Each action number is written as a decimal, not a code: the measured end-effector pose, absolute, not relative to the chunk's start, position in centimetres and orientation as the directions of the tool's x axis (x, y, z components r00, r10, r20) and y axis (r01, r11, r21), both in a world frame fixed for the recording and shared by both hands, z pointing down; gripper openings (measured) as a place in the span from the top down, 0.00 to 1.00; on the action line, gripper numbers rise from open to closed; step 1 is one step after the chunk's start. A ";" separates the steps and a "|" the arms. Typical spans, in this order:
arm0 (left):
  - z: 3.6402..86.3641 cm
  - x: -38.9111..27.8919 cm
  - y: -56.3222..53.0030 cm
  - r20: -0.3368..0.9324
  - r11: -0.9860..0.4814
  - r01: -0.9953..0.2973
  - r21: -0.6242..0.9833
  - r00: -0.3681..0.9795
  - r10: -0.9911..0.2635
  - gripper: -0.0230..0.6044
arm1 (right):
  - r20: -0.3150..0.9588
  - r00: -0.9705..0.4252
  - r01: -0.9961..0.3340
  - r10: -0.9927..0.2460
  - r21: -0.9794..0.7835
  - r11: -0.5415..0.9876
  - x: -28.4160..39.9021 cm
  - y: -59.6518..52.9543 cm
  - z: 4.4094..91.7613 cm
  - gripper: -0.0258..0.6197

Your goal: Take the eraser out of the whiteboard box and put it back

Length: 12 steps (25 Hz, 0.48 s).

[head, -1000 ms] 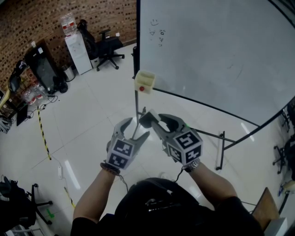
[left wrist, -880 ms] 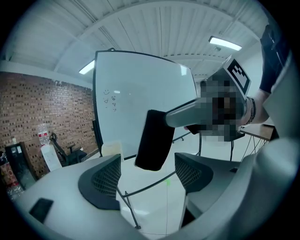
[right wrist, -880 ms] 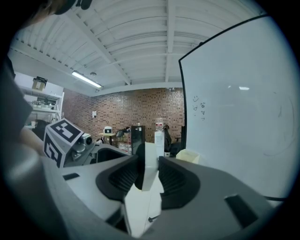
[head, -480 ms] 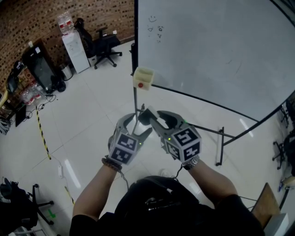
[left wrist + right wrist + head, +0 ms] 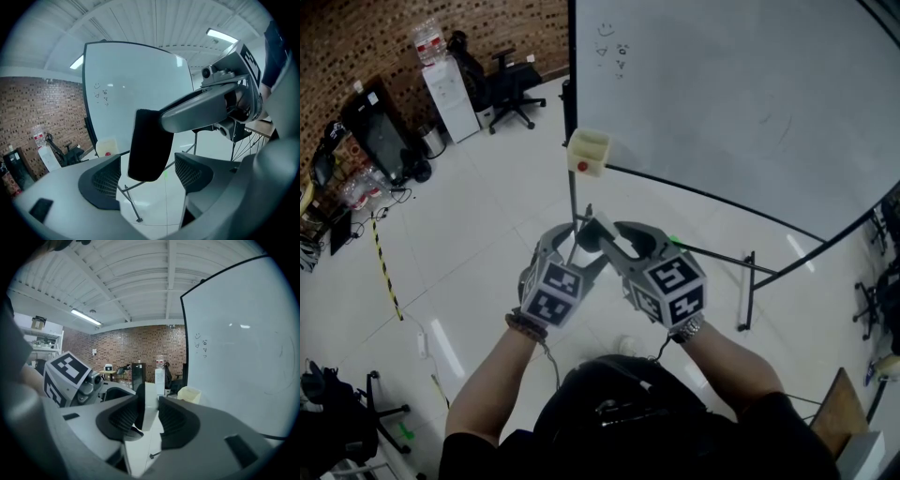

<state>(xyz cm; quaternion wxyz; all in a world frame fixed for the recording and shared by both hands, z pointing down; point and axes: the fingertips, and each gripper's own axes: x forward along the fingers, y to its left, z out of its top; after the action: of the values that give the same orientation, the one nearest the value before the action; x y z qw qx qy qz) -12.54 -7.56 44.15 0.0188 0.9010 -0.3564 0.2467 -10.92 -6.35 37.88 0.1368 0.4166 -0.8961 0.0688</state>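
Right gripper [image 5: 148,405] is squeezing the eraser [image 5: 149,401] tight, one pad on each flat side. Left gripper [image 5: 146,174] is wide open; the eraser's felt end hangs between its jaws and does not seem to touch them. The eraser is out of the box [image 5: 588,152], well away from it, on the person's side. I think putting it back comes next. Squeeze firmly, lift to the box, line up over its open top, then let go.
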 end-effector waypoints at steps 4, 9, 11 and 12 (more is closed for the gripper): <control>44.6 -11.8 -7.9 0.483 -0.748 -0.649 -0.141 0.615 -0.624 0.40 | 0.312 -0.624 -0.757 -0.717 -0.014 0.653 -10.6 -6.7 38.2 0.71; 45.1 -11.0 -8.9 0.505 -0.740 -0.658 -0.138 0.596 -0.624 0.40 | 0.317 -0.639 -0.744 -0.701 -0.022 0.668 -9.9 -7.6 38.4 0.71; 45.1 -10.6 -9.3 0.511 -0.738 -0.660 -0.142 0.590 -0.626 0.40 | 0.317 -0.646 -0.738 -0.695 -0.026 0.674 -9.5 -7.9 38.4 0.71; 45.2 -10.3 -9.5 0.514 -0.736 -0.661 -0.144 0.586 -0.626 0.40 | 0.317 -0.649 -0.735 -0.691 -0.028 0.677 -9.3 -8.1 38.5 0.71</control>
<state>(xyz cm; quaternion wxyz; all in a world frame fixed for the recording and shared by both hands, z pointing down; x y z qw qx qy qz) -10.33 -9.53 45.19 0.0316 0.8899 -0.3617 0.2762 -9.29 -8.13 38.49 0.1416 0.3942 -0.9047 0.0773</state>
